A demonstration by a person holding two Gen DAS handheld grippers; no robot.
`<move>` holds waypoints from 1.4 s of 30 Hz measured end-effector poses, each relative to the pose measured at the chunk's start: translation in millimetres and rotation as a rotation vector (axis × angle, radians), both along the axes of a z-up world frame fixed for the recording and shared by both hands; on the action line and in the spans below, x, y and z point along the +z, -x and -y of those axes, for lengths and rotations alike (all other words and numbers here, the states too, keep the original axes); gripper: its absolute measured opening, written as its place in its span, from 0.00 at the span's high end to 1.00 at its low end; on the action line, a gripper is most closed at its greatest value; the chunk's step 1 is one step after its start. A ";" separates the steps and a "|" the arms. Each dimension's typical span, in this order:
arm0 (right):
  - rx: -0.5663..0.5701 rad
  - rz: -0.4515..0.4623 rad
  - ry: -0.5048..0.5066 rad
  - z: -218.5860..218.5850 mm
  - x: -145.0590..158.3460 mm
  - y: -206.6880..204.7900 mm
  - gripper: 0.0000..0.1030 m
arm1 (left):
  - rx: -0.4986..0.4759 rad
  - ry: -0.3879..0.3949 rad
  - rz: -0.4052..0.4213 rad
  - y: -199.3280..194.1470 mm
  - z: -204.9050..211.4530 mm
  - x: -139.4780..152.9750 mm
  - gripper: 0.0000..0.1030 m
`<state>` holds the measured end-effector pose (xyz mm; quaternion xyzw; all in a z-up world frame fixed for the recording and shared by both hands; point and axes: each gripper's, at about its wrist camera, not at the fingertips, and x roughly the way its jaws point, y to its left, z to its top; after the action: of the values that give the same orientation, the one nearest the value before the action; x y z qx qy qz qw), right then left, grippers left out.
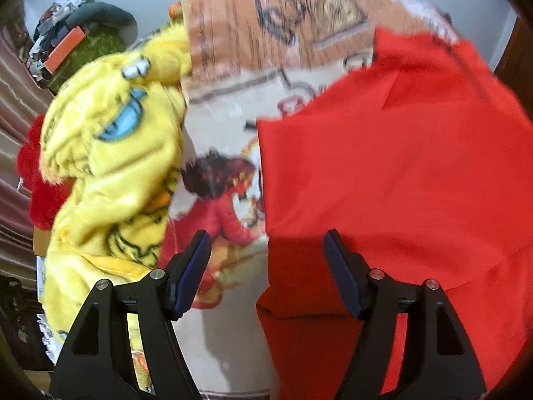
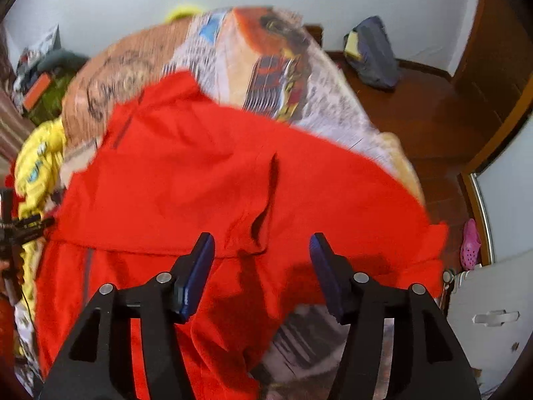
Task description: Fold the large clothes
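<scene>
A large red garment (image 1: 393, 173) lies spread on a bed with a printed cover (image 1: 226, 113). In the right wrist view the red garment (image 2: 206, 180) fills the middle, with a dark zipper line near its far left and a fold slit at centre. My left gripper (image 1: 266, 243) is open and empty, above the garment's left edge. My right gripper (image 2: 261, 246) is open and empty, just above the garment's near part. The left gripper also shows at the left edge of the right wrist view (image 2: 23, 226).
A yellow fleece blanket (image 1: 110, 166) is heaped on the bed's left side, with a red plush item (image 1: 36, 180) beyond it. Clutter (image 1: 66, 43) sits at the far left corner. On the right are a wooden floor (image 2: 433, 113), a blue bag (image 2: 373, 53) and a pink clog (image 2: 469, 243).
</scene>
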<state>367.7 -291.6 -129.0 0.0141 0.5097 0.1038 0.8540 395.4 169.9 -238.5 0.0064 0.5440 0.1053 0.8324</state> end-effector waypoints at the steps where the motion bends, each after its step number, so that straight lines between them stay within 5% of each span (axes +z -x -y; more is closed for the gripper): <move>1: -0.016 0.024 -0.009 8.2 9.6 2.0 0.42 | 0.002 0.016 0.023 -0.6 0.8 10.7 0.33; 7: -0.120 0.125 -0.036 57.3 44.1 15.5 0.27 | -0.024 0.100 0.181 -10.8 24.0 80.6 0.32; 13: -0.268 0.063 -0.089 110.9 25.4 16.4 0.26 | -0.115 0.160 0.261 -29.8 75.9 115.5 0.29; 25: -0.528 -0.227 -0.316 179.0 -91.2 -3.7 0.26 | -0.299 0.207 0.105 -56.9 188.9 52.2 0.28; 31: -0.595 -0.269 -0.413 187.1 -120.1 -14.9 0.26 | -0.340 0.163 0.063 -56.7 209.8 30.9 0.28; 33: -0.606 -0.240 -0.404 186.5 -119.2 -13.3 0.32 | -0.339 0.158 0.061 -57.3 209.1 29.4 0.28; 38: -0.571 -0.192 -0.338 183.8 -106.9 -9.8 0.83 | -0.306 0.171 0.051 -58.8 200.4 24.9 0.28; 42: -0.524 -0.131 -0.254 173.9 -89.5 -12.1 0.93 | -0.283 0.182 0.054 -57.4 192.3 26.0 0.28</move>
<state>379.8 -465.6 -218.5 0.2587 0.5256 -0.0584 0.8084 452.9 -22.5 -212.5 0.0047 0.5223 -0.0625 0.8505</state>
